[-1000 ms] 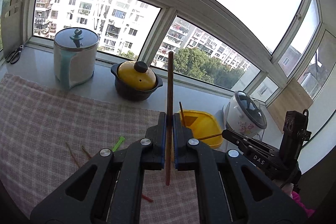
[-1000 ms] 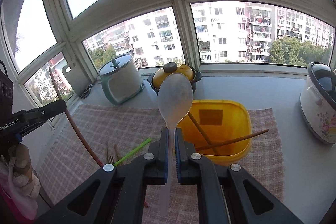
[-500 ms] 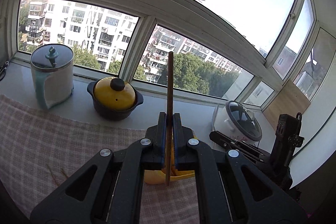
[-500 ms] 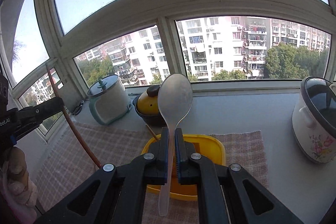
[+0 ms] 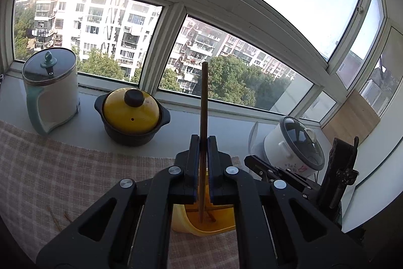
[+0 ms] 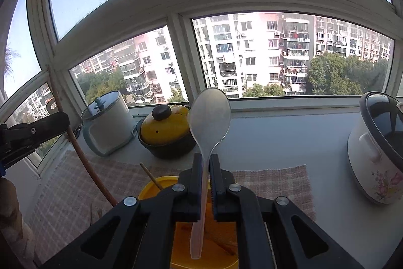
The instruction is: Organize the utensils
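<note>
My left gripper (image 5: 203, 143) is shut on a brown chopstick (image 5: 203, 102) that stands upright, its lower end over the yellow bin (image 5: 201, 226) just below the jaws. My right gripper (image 6: 205, 160) is shut on the handle of a translucent white spoon (image 6: 210, 115), bowl upward, above the same yellow bin (image 6: 153, 185). Wooden chopsticks (image 6: 151, 175) lie inside the bin. The left gripper (image 6: 35, 132) with its chopstick (image 6: 83, 155) shows at the left of the right wrist view, and the right gripper (image 5: 277, 170) shows at the right of the left wrist view.
A checked cloth (image 5: 63, 168) covers the counter, with a few chopsticks (image 5: 54, 218) left on it. Along the window sill stand a white kettle (image 5: 50, 90), a yellow-lidded black pot (image 5: 131, 115) and a white rice cooker (image 5: 292, 145). A wooden board (image 5: 350, 115) leans at the right.
Both grippers have moved across the cloth to above the yellow bin, which now lies right under the jaws. The green utensil and loose chopsticks have slid out of view to the left.
</note>
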`<state>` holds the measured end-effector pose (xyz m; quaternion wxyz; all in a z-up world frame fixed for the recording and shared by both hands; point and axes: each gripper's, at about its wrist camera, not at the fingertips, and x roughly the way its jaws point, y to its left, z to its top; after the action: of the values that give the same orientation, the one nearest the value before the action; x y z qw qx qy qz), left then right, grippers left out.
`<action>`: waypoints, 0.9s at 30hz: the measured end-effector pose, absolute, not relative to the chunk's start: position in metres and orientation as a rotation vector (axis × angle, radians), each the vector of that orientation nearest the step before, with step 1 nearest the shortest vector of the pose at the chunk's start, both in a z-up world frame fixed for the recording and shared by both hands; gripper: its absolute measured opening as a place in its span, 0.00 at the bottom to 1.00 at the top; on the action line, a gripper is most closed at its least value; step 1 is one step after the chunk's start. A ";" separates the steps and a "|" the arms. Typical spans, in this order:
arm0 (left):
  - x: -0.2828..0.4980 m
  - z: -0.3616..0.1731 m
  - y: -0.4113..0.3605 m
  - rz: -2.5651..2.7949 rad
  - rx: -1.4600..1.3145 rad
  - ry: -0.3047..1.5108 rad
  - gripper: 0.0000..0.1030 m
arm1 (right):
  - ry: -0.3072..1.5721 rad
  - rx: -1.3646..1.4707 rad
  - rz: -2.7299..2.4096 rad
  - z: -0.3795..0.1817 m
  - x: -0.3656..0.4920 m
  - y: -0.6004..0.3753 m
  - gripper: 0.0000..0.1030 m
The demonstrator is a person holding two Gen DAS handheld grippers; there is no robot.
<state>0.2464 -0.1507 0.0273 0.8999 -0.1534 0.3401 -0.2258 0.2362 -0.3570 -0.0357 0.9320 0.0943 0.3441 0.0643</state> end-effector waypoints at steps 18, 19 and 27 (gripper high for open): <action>0.251 -0.003 -0.166 -0.484 -0.296 0.788 0.03 | 0.769 0.170 0.119 -0.066 0.240 -0.357 0.03; 0.251 -0.004 -0.167 -0.487 -0.295 0.791 0.03 | 0.770 0.171 0.118 -0.065 0.240 -0.357 0.03; 0.247 -0.004 -0.165 -0.498 -0.299 0.801 0.03 | 0.768 0.180 0.113 -0.063 0.235 -0.358 0.27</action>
<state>0.2475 -0.1653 -0.0041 0.8802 -0.1433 0.3842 -0.2390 0.2351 -0.3576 -0.0630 0.9216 0.0877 0.3741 0.0551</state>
